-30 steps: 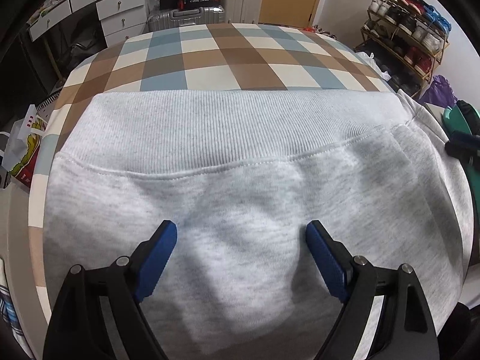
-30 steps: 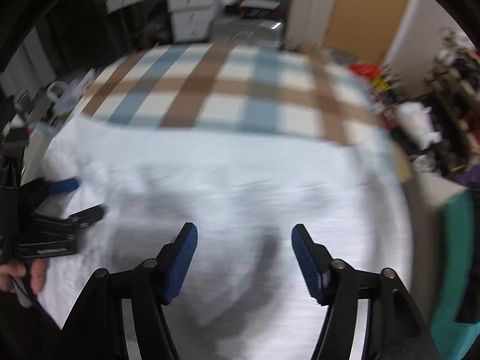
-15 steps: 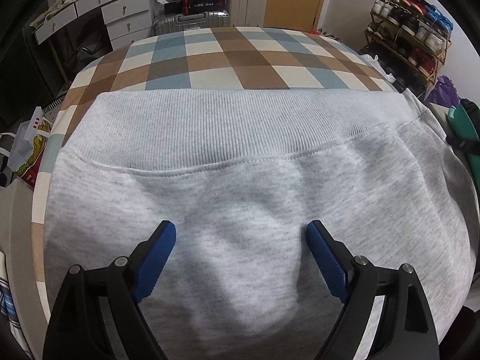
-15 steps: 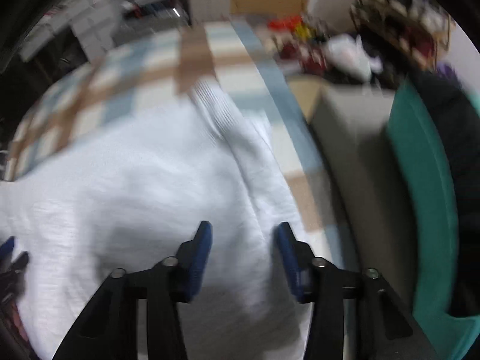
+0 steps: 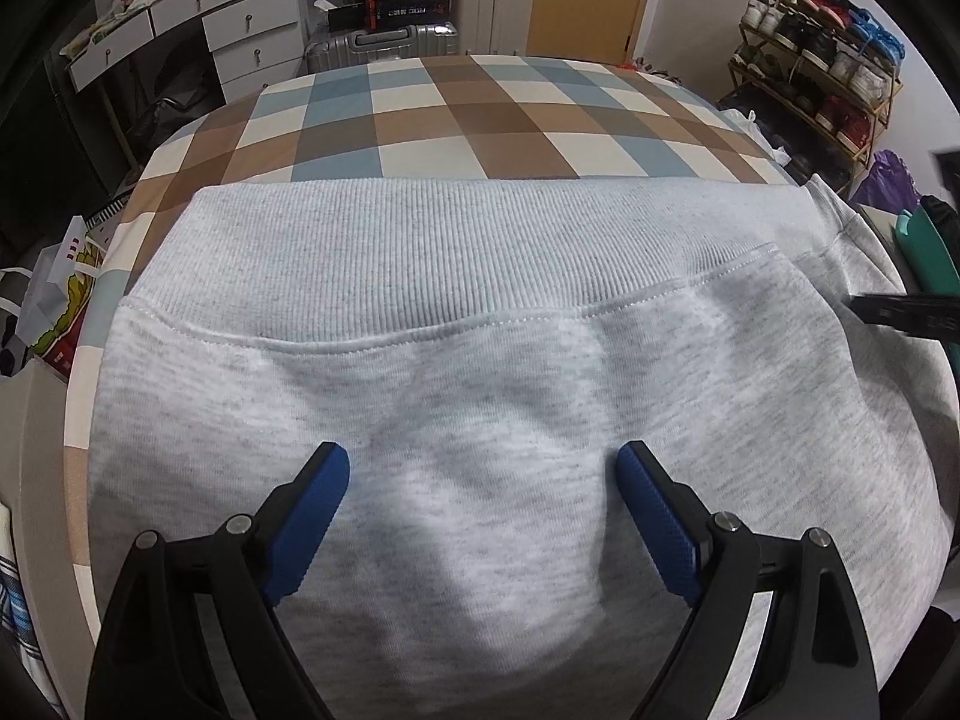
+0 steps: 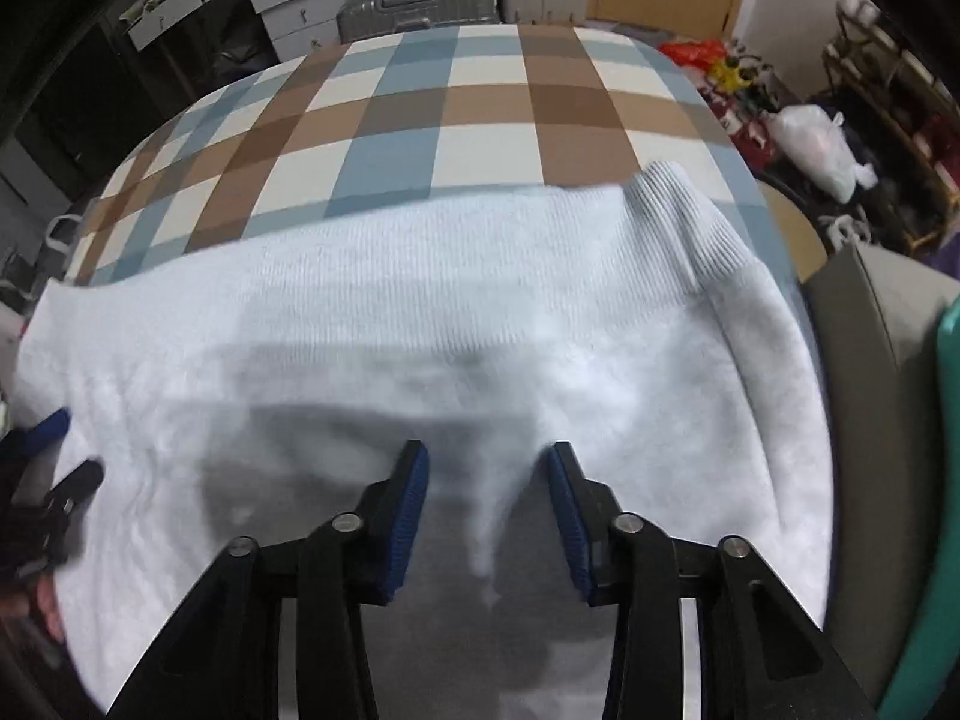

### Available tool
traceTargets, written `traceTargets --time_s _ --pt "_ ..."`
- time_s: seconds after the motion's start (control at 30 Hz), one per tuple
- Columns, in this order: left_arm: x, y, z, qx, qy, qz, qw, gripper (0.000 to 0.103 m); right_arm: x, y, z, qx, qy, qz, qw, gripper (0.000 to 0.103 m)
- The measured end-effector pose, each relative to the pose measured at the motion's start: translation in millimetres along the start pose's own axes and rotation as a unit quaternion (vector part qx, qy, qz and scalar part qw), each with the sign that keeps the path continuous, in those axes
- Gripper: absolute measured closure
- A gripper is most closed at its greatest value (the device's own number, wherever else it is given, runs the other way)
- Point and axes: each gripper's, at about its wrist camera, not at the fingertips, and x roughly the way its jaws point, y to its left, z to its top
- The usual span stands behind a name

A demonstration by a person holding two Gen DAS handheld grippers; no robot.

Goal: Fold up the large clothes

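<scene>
A cluttered bedroom: white drawers (image 5: 252, 30) at the back left, a silver suitcase (image 5: 384, 45) beside them, a shoe rack (image 5: 822, 54) along the right wall. In the middle stands a bed (image 5: 456, 114) with a brown, blue and cream checked cover. A light grey sweatshirt (image 5: 480, 360) lies flat across the bed's near half, its ribbed hem (image 5: 456, 258) running from the left edge to the right edge. The left tongs (image 5: 483, 516) hover over the grey cloth, blue pads wide apart, gripping nothing. The right tongs (image 6: 486, 516) hover over the sweatshirt near the bed's right edge, pads apart with a narrower gap, a small ridge of cloth beneath.
</scene>
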Motion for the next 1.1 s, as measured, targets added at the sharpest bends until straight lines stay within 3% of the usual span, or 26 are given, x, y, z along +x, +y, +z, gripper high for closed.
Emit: traceTargets --time_s 0.03,0.17,0.3,0.37,0.43,0.47,0.5,0.67,0.77,0.83,0.9,0.97,1.03,1.1 --pt "-0.2 -0.6 0.1 0.001 0.0 0.001 1.0 0.014 -9.2 -6.0 -5.5 0.01 -0.003 -0.005 1.0 0.079" --pt "-0.8 -1.9 -1.0 -0.001 -0.003 0.004 1.0 0.014 -64.5 -23.9 -48.3 0.015 -0.041 0.058 0.997 0.077" --pt "-1.1 -3.3 -2.2 -0.004 -0.006 0.008 0.9999 0.014 -95.6 -15.6 -93.3 -0.018 -0.065 0.042 0.997 0.077" --pt "-1.5 -3.7 -2.8 -0.007 -0.007 0.01 0.9999 0.014 -78.2 -18.6 -105.2 -0.013 -0.038 0.038 0.998 0.078" --pt "-2.0 -4.7 -2.8 -0.008 -0.007 0.014 0.9998 0.014 -35.8 -21.5 -116.0 -0.003 0.008 0.022 1.0 0.079" --pt "-2.3 -4.6 -3.0 -0.012 -0.007 0.015 0.9998 0.014 -22.6 -25.1 -123.1 0.001 0.006 0.027 1.0 0.08" --pt "-2.8 -4.8 -3.2 -0.012 -0.008 0.015 0.9998 0.014 -20.7 -25.8 -126.0 -0.004 -0.035 0.027 0.999 0.08" --pt "-10.0 -6.0 -7.6 -0.009 -0.001 0.02 0.9998 0.014 -12.8 -19.0 -114.7 0.048 -0.009 0.019 0.999 0.079" --pt "-15.1 -5.4 -10.9 -0.006 0.006 0.025 0.9996 0.014 -33.0 15.9 -104.6 0.023 -0.067 0.071 0.995 0.079" --pt "-17.2 -4.6 -15.0 -0.006 0.009 0.028 0.9995 0.014 -36.5 49.2 -101.4 -0.018 -0.097 0.078 0.992 0.078" --pt "-19.2 -4.3 -18.9 -0.004 0.012 0.033 0.9994 0.014 -22.8 74.8 -98.6 -0.055 -0.1 0.062 0.992 0.077" --pt "-22.1 -5.4 -22.2 0.001 0.015 0.041 0.9991 0.014 10.4 94.5 -98.6 -0.084 -0.073 0.038 0.993 0.081" --pt "-25.0 -7.0 -23.8 0.008 0.018 0.049 0.9986 0.014 46.0 109.9 -104.3 -0.111 -0.072 -0.016 0.991 0.081" --pt "-28.8 -7.3 -23.3 0.01 0.02 0.045 0.9988 0.015 60.7 118.4 -103.6 -0.12 -0.08 -0.04 0.989 0.081"
